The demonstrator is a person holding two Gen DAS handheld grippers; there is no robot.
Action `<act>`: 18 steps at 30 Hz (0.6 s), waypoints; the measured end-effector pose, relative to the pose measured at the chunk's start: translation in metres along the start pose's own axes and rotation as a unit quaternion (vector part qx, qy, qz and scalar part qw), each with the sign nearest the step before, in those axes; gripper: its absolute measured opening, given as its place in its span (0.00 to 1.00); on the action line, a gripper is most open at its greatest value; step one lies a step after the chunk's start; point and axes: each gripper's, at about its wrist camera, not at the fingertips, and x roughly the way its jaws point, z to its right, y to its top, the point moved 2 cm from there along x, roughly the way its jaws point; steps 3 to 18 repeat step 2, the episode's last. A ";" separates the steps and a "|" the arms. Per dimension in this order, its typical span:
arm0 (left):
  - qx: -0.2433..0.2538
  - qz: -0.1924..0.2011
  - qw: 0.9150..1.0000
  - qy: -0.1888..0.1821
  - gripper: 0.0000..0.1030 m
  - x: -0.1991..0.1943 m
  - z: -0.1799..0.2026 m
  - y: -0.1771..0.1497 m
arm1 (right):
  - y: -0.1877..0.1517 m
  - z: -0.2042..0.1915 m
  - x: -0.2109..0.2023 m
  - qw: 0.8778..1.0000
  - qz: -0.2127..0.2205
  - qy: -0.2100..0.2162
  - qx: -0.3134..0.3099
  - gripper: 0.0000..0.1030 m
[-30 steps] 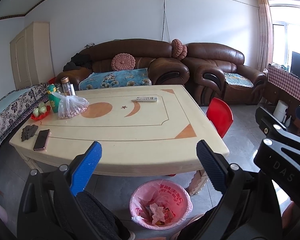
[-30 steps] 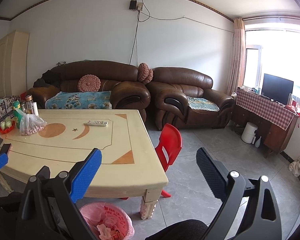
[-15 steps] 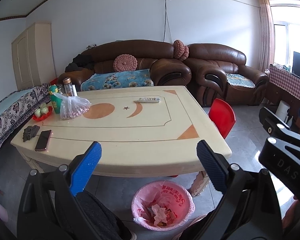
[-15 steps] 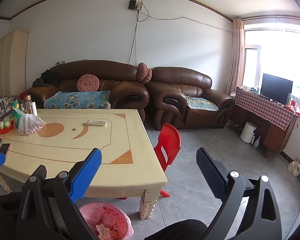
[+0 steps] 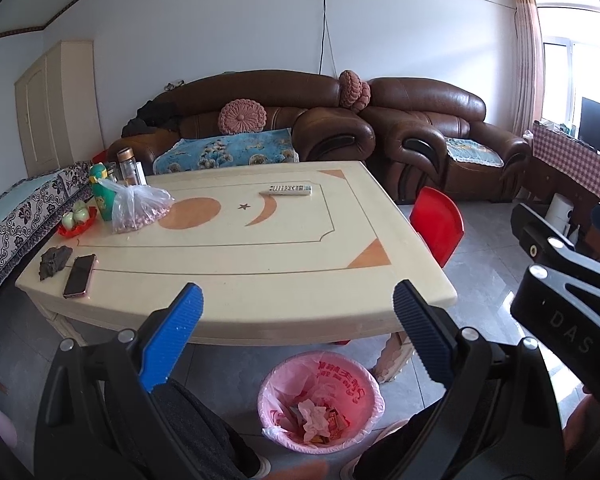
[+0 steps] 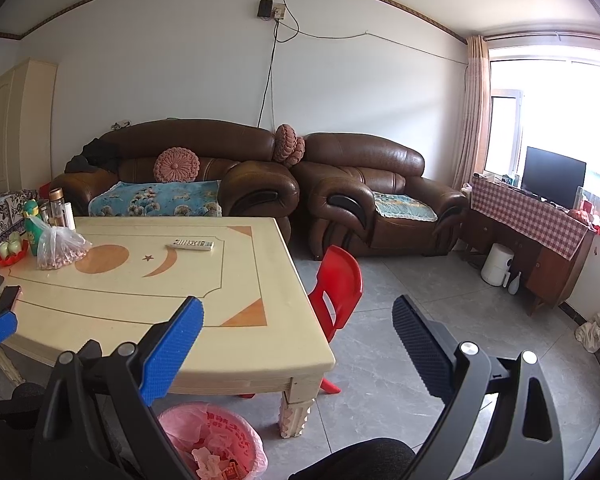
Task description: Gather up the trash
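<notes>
**Both jaws empty, bin below, no loose trash in reach**

I hold the left gripper [image 5: 296,320] and right gripper [image 6: 296,324] with jaws spread wide, nothing between them. The pink-lined trash bin [image 5: 320,396] sits on the floor directly beneath the left jaws, under the near edge of the worktop [image 5: 236,248]; it lies down and left of the right jaws, so the left is nearer. Crumpled paper already lies in it. Ahead of the jaws I see only a phone [image 5: 79,275], a remote [image 5: 286,189] and a plastic bag [image 5: 138,208]. Compared with a second ago, both views have pulled back slightly; the worktop looks unchanged.
</notes>
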 end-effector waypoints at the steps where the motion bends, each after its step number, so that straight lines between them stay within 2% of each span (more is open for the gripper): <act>1: -0.001 -0.001 1.000 -0.001 0.91 0.000 0.000 0.000 | -0.001 0.001 0.001 1.000 0.000 0.000 -0.001 0.90; 18: -0.001 -0.001 1.000 0.000 0.91 0.000 -0.001 0.000 | -0.001 0.000 0.001 1.000 0.000 0.000 -0.001 0.90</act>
